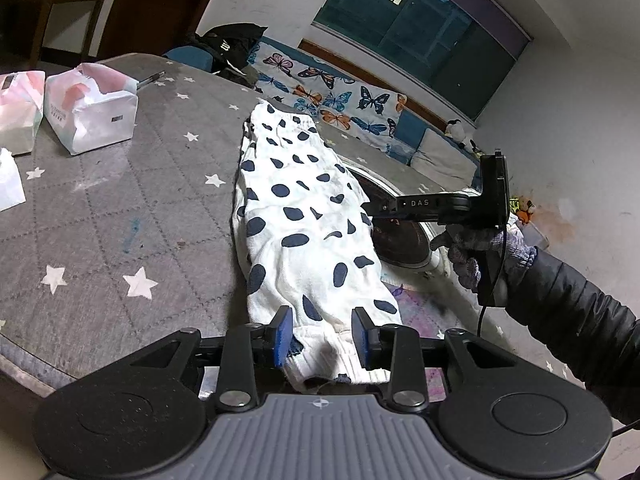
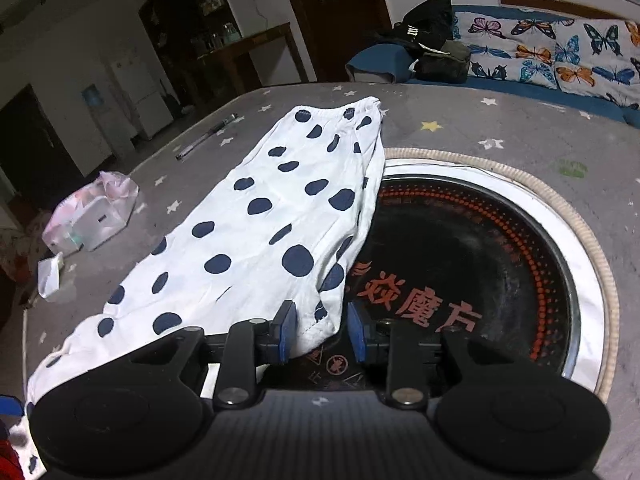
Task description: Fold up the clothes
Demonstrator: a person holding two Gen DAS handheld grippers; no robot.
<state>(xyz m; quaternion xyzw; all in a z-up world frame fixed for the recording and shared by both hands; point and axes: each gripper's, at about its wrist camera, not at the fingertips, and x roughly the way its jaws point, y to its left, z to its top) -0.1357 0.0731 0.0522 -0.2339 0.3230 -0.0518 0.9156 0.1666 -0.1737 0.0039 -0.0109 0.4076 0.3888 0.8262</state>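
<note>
White trousers with dark blue spots (image 1: pixel 304 216) lie stretched out on the grey starred table cover (image 1: pixel 120 208), waistband at the far end. My left gripper (image 1: pixel 322 330) straddles the near cuff; its blue pads stand apart on either side of the cloth without pinching it. From the right, a gloved hand holds my right gripper (image 1: pixel 370 210) at the trousers' right edge. In the right wrist view, a corner of the trousers (image 2: pixel 256 240) lies between the right gripper's (image 2: pixel 322 326) pads, against the left one. A gap shows beside the right pad.
A round black heater plate (image 2: pixel 480 248) with a white rim is set into the table just right of the trousers. Tissue packs (image 1: pixel 90 108) and a pen (image 1: pixel 150 79) lie on the left. A butterfly-print sofa (image 1: pixel 340 96) stands beyond the table.
</note>
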